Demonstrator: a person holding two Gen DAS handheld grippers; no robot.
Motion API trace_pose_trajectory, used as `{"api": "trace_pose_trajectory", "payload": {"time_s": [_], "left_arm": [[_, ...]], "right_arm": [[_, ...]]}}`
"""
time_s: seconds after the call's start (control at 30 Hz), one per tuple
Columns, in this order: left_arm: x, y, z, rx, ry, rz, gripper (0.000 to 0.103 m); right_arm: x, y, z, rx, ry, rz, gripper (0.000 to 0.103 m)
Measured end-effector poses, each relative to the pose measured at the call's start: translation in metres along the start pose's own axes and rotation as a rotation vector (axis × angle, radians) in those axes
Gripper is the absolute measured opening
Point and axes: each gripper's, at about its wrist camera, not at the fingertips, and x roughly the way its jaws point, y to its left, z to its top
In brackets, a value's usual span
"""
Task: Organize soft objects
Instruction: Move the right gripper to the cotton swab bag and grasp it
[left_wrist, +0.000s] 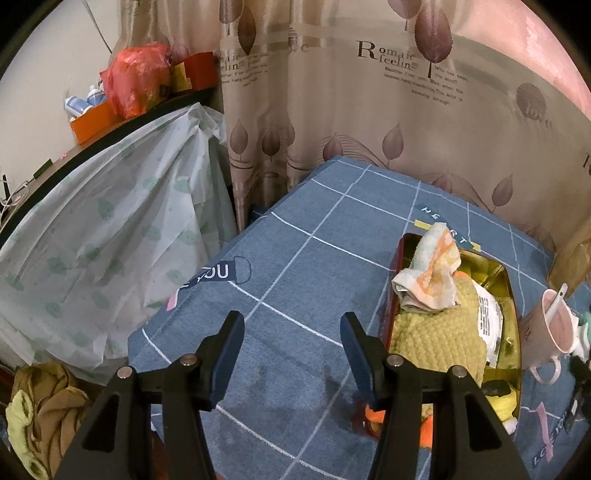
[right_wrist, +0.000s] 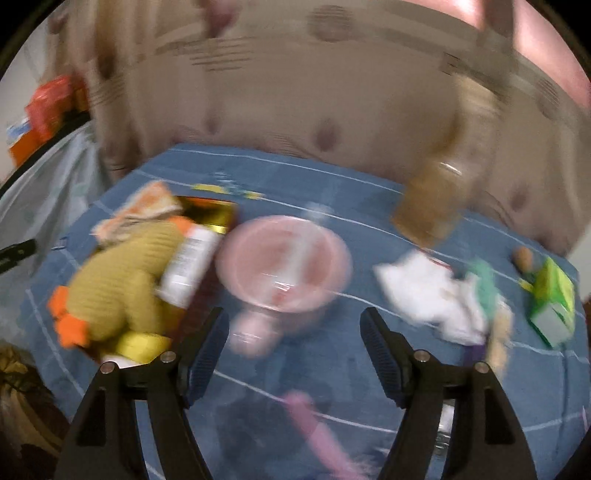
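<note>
A red tin box (left_wrist: 511, 291) with a gold inside stands on the blue checked cloth (left_wrist: 295, 266). In it lie a yellow knitted plush toy (left_wrist: 436, 339) and a folded white-and-orange cloth (left_wrist: 432, 273) on top. My left gripper (left_wrist: 291, 332) hovers open over bare cloth just left of the box, with nothing between its fingers. The right wrist view is blurred by motion. My right gripper (right_wrist: 293, 328) stands open and empty above a pink mug (right_wrist: 284, 266), with the plush toy (right_wrist: 122, 291) to its left and a white-and-green soft toy (right_wrist: 443, 299) to its right.
The pink mug (left_wrist: 554, 328) holds a white spoon and stands right of the box. A green carton (right_wrist: 550, 302) and a brown jar (right_wrist: 432, 206) sit at the far right. A leaf-print curtain (left_wrist: 332, 110) hangs behind, and a plastic-covered table (left_wrist: 110, 229) is at the left.
</note>
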Motion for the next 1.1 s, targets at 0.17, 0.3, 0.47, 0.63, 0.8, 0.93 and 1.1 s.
{"api": "trace_pose_trajectory", "payload": {"time_s": [0.17,0.3,0.47,0.63,0.8,0.93,1.1], "left_arm": [[-0.002,-0.007,-0.002,0.023,-0.004,0.012,0.055],[-0.007,-0.014,-0.003,0.048,-0.021,0.021,0.055],[-0.010,-0.024,-0.004,0.077,-0.028,0.019,0.055],[-0.013,-0.037,-0.008,0.100,-0.009,-0.001,0.055],[-0.024,-0.055,-0.016,0.127,0.007,-0.056,0.055],[-0.034,-0.079,-0.020,0.170,0.018,-0.110,0.055],[-0.052,-0.130,-0.025,0.269,0.009,-0.178,0.055]], "right_arm": [[0.001,-0.081,-0.018,0.120,0.031,-0.101,0.071],[0.008,-0.144,-0.033,0.221,0.061,-0.151,0.071],[0.022,-0.195,-0.048,0.321,0.093,-0.141,0.071],[0.044,-0.222,-0.051,0.384,0.106,-0.113,0.071],[0.066,-0.237,-0.047,0.440,0.113,-0.072,0.071],[0.078,-0.243,-0.044,0.444,0.119,-0.067,0.066],[0.079,-0.248,-0.044,0.424,0.103,-0.085,0.044]]}}
